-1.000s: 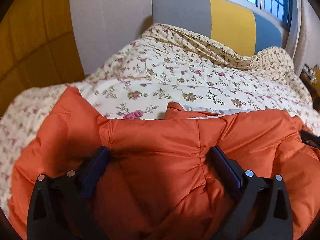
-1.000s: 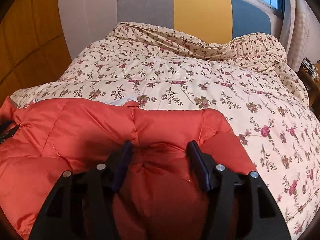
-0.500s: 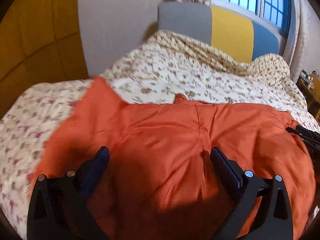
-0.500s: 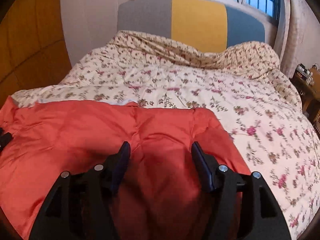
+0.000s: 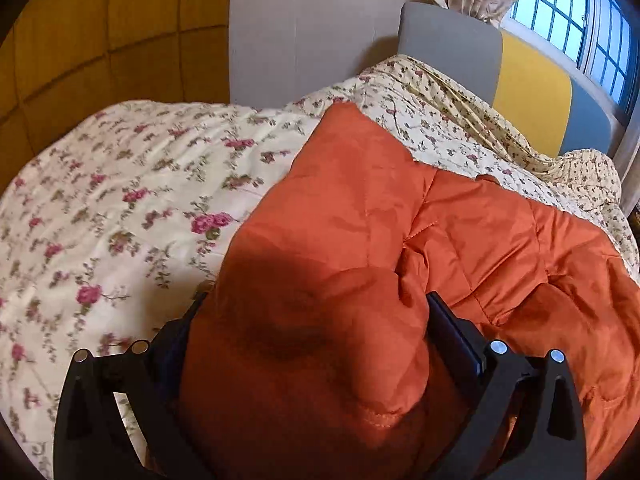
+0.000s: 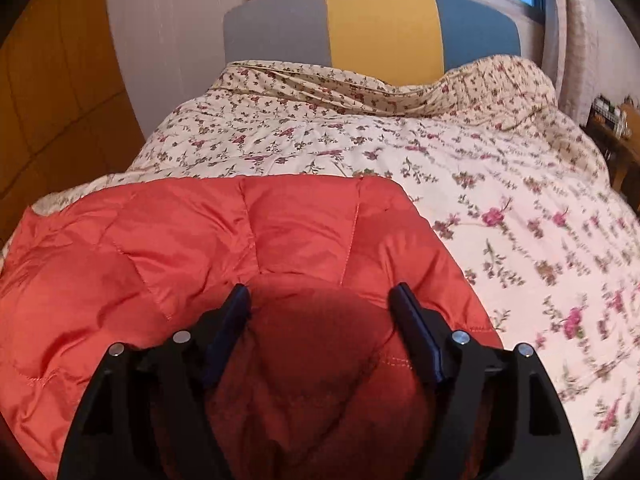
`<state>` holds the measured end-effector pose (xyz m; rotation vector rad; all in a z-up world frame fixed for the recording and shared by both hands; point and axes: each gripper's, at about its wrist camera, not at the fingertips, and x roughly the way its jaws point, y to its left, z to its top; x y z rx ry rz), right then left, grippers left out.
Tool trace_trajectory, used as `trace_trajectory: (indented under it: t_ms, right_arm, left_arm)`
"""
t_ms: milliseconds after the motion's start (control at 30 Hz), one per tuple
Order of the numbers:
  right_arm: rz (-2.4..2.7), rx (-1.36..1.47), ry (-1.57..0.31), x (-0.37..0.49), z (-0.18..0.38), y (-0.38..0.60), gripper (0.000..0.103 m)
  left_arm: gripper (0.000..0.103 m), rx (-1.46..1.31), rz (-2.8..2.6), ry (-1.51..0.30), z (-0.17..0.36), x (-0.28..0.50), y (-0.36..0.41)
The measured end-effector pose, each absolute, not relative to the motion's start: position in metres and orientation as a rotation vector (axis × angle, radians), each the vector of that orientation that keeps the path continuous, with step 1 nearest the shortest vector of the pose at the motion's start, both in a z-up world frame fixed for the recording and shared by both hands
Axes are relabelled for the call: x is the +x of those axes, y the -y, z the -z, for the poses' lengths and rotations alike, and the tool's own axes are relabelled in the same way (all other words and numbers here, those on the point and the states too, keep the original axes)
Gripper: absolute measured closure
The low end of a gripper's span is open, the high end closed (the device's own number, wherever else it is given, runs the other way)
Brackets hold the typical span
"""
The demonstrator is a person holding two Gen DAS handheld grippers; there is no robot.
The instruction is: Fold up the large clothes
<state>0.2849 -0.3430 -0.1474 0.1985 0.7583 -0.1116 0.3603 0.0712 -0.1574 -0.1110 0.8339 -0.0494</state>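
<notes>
Currently held: puffy quilted orange jacket (image 5: 460, 232), bunched between both wide-set pairs of fingers
Left gripper (image 5: 316, 320): gripping jacket, lower centre
Right gripper (image 6: 320, 300): gripping jacket
Surface: floral cream quilt (image 6: 500, 184)
Progress: early; folding unfinished

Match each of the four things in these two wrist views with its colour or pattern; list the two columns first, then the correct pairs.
Column A
1. Puffer jacket
2. Bedspread
3. Middle panel of the headboard
4. Wall panelling on the left

Column B
a. Cream with small pink flowers
b. Plain yellow
c. Orange, quilted
d. Wood brown

Pairs: 1-c, 2-a, 3-b, 4-d

The jacket lies on the bedspread, with a bunch of it between the fingers of the left hand-held gripper and of the right hand-held gripper.
</notes>
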Motion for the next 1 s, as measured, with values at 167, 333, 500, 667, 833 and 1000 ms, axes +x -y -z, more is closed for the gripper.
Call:
trace_trajectory:
  t_ms: [167, 333, 500, 667, 833, 1000]
  right_arm:
    - [0.126, 0.184, -0.764, 0.288, 0.149, 0.341, 0.03]
    - [0.157, 0.129, -0.775, 0.278, 0.136, 0.331, 0.03]
    - [0.166, 0.132, -0.748, 0.247, 0.118, 0.317, 0.03]
    - [0.12, 0.124, -0.719, 0.214, 0.105, 0.297, 0.03]
    - [0.079, 0.124, -0.709, 0.192, 0.099, 0.275, 0.03]
    - [0.036, 0.148, -0.692, 0.168, 0.095, 0.254, 0.03]
  left_arm:
    - [0.003, -0.144, 0.064, -0.844, 0.163, 0.362, -0.075]
    - [0.003, -0.127, 0.047, -0.809, 0.146, 0.336, -0.074]
    - [0.003, -0.185, 0.042, -0.738, 0.135, 0.284, -0.083]
    - [0.003, -0.3, 0.037, -0.72, 0.136, 0.234, -0.094]
    - [0.003, -0.336, 0.04, -0.709, 0.133, 0.199, -0.099]
    - [0.003, -0.378, 0.07, -0.727, 0.136, 0.175, -0.103]
